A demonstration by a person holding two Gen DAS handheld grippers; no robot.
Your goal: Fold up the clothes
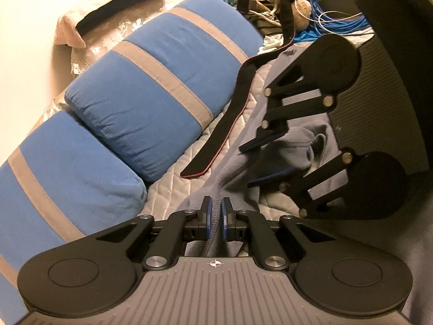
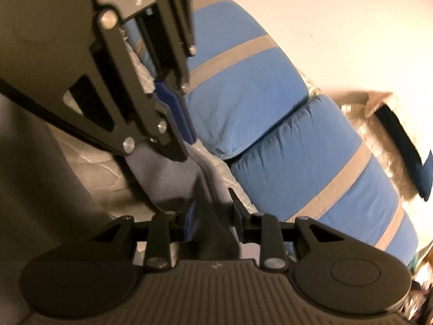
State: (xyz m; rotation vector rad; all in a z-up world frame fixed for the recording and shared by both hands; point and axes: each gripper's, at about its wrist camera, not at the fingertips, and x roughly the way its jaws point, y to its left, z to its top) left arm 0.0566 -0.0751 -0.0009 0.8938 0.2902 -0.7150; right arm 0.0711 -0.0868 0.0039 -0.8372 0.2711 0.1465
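While the left gripper [image 1: 215, 218] pinches a ridge of the grey garment [image 1: 303, 140] on the bed with nearly closed fingers, the right gripper [image 2: 212, 220], half open astride it, could let it sag.

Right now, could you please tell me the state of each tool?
Left tool: shut on the grey garment, a fold pinched between its pads.
Right tool: open, its fingers apart around a ridge of the same garment.
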